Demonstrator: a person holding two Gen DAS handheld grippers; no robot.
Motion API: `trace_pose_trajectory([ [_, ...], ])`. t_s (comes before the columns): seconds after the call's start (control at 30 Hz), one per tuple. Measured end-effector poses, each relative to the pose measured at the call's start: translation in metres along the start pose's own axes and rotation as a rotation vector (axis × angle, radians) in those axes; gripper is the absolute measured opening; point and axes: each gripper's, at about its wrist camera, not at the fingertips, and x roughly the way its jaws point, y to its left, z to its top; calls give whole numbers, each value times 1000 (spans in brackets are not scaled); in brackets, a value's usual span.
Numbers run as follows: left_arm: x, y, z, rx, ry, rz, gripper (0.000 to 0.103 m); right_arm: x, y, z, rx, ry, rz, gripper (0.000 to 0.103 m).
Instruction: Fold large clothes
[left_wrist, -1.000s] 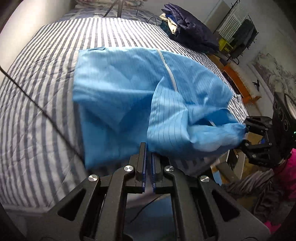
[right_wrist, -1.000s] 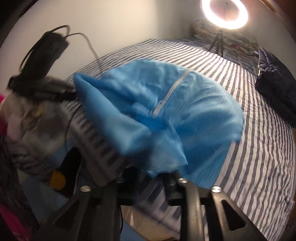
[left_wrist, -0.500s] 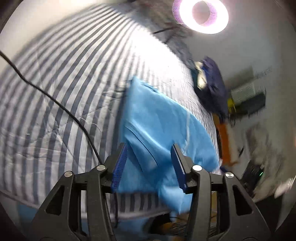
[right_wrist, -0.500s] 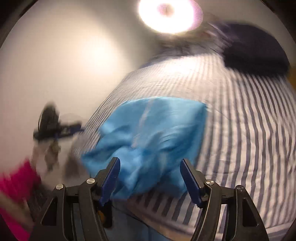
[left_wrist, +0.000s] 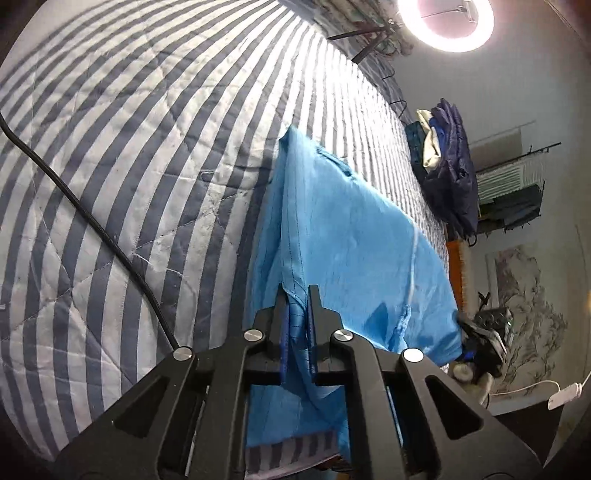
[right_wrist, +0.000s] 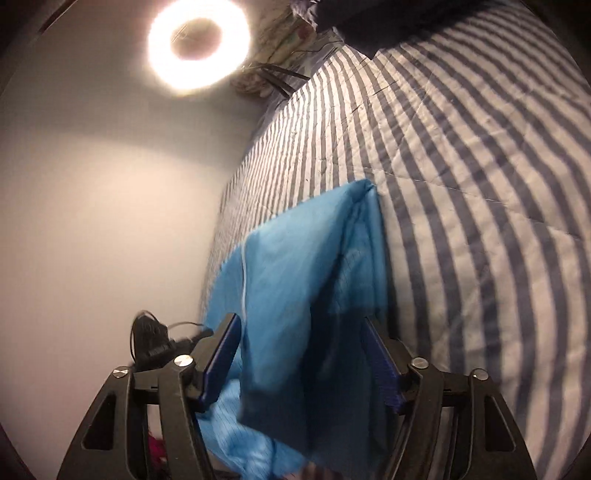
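Note:
A large light-blue garment with a white zipper lies folded on the striped bed, near its edge. My left gripper is shut on a fold of the garment's near edge. In the right wrist view the same garment hangs partly over the bed edge. My right gripper is open, its blue-padded fingers either side of the cloth without pinching it. The right gripper also shows in the left wrist view at the garment's far corner.
The grey-and-white striped quilt covers the bed. A black cable runs across it. A dark blue clothes pile sits at the far side. A ring light stands at the bed's head. A wall is at the left.
Both grippers let go of the garment half a second ago. The left gripper has shut again on the garment's near edge; the right stays open around the cloth. Both cameras swung upward.

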Motion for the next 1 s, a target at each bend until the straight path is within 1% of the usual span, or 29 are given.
trace_pose_trajectory([
  [0.03,-5,-4,-1,2,-5,-10,3,7,2,3,-3,26,1,26],
  [0.07,-12,-5,-2,3,-8,-26,3,10,7,4,-28,35,-30,13],
  [0.1,-16,-8,-4,14,-7,-32,3,10,18,4,-91,38,-75,8],
  [0.13,-18,-10,-4,35,-7,-25,3,10,30,3,-172,44,-111,6],
  [0.17,-19,-10,-7,61,-6,-2,3,11,41,3,-247,50,-161,5],
  [0.2,-18,-5,-10,76,5,28,3,15,45,3,-295,67,-217,4],
  [0.23,-11,1,-12,67,25,46,3,20,43,0,-311,92,-262,4],
  [0.3,-2,13,-16,42,46,74,3,36,31,-1,-301,128,-321,3],
  [0.37,4,16,-19,58,47,99,3,43,26,-5,-308,128,-346,4],
  [0.43,3,13,-20,81,42,107,3,42,27,-2,-294,117,-327,7],
  [0.47,1,10,-20,90,39,106,3,37,28,1,-280,108,-306,11],
  [0.53,0,6,-18,90,35,111,4,23,31,5,-275,71,-309,16],
  [0.57,-3,5,-17,90,26,114,5,17,33,9,-268,54,-309,22],
  [0.6,-7,3,-17,99,17,123,7,8,35,9,-256,38,-310,33],
  [0.63,-10,-1,-18,114,6,142,12,2,38,10,-244,27,-305,38],
  [0.67,-11,-6,-17,128,-7,161,13,-1,40,9,-236,21,-287,41],
  [0.73,-21,-12,-21,154,-36,176,14,-14,39,0,-218,27,-243,44],
  [0.77,-27,-16,-23,162,-51,177,14,-18,39,-6,-202,40,-221,52],
  [0.8,-32,-18,-26,166,-64,176,14,-22,37,-9,-192,48,-206,56],
  [0.87,-45,-26,-32,175,-90,163,14,-26,33,-22,-170,77,-183,56],
  [0.93,-53,-33,-40,191,-103,136,14,-26,28,-27,-132,76,-183,56],
  [1.0,-53,-37,-47,203,-91,118,14,-25,17,-32,-66,81,-156,56],
])
